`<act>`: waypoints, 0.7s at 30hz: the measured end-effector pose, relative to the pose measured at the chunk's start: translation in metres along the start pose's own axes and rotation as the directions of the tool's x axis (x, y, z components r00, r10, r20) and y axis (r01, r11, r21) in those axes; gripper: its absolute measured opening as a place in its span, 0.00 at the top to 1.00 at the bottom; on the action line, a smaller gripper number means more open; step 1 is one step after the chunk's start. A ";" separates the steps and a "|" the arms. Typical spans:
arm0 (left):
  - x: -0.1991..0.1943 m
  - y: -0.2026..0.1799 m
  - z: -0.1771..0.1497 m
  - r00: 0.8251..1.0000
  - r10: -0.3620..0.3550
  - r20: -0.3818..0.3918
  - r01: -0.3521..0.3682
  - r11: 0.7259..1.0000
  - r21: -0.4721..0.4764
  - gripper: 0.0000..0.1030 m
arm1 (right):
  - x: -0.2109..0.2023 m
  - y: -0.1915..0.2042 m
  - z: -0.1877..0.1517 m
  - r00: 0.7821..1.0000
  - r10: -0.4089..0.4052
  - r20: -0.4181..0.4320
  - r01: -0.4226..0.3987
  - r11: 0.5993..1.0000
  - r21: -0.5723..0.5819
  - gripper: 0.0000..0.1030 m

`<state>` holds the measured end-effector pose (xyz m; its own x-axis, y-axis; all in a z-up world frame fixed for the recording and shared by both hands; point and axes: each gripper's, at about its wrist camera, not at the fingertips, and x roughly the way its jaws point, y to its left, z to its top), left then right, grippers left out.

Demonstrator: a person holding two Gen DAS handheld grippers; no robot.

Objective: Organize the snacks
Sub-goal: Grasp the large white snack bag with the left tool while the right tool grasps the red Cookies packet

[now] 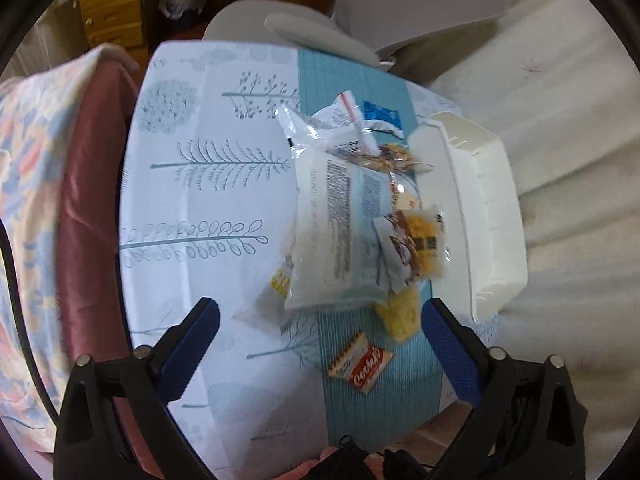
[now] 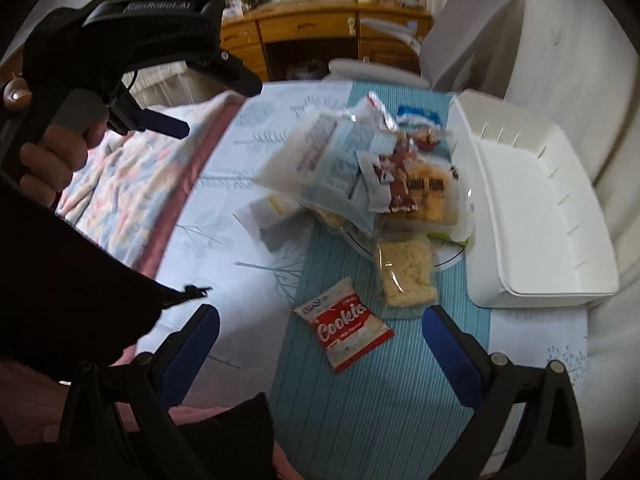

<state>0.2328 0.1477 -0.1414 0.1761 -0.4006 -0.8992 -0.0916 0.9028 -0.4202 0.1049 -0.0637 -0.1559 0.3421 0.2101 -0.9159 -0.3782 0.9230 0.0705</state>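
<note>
A pile of snack packets (image 1: 340,216) lies on a small table with a leaf-print cloth (image 1: 192,200), also in the right wrist view (image 2: 360,176). A red-and-white Cookies packet (image 1: 360,364) (image 2: 343,330) lies apart, near the front. A pale yellow packet (image 1: 400,316) (image 2: 406,276) lies between it and the pile. An empty white bin (image 1: 484,208) (image 2: 532,216) stands to the right of the pile. My left gripper (image 1: 320,328) is open and empty above the table's near part. My right gripper (image 2: 320,336) is open and empty, straddling the Cookies packet from above.
A floral quilt with a pink border (image 1: 48,200) (image 2: 132,184) lies left of the table. A grey chair (image 1: 400,12) stands behind it, a wooden dresser (image 2: 320,36) beyond. A white cushion or mattress (image 1: 568,140) lies right of the bin. The left gripper's body (image 2: 120,40) is at upper left.
</note>
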 end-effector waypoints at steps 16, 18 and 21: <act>0.106 0.024 0.044 0.990 -0.078 -0.116 0.061 0.987 -0.146 0.24 | 0.098 -0.015 -0.015 0.974 -0.023 -0.227 -0.002 0.994 -0.113 0.01; 0.111 0.023 0.045 0.988 -0.099 -0.116 0.080 0.985 -0.156 0.24 | 0.103 -0.013 -0.015 0.973 -0.028 -0.229 -0.006 0.989 -0.145 0.01; 0.117 0.020 0.046 0.985 -0.128 -0.120 0.107 0.980 -0.169 0.30 | 0.108 -0.012 -0.015 0.973 -0.030 -0.227 -0.008 0.986 -0.164 0.02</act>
<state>0.2965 0.1265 -0.2492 0.0676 -0.5285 -0.8462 -0.2361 0.8156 -0.5283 0.1335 -0.0565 -0.2619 0.1494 0.1035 -0.9834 -0.5171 0.8558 0.0115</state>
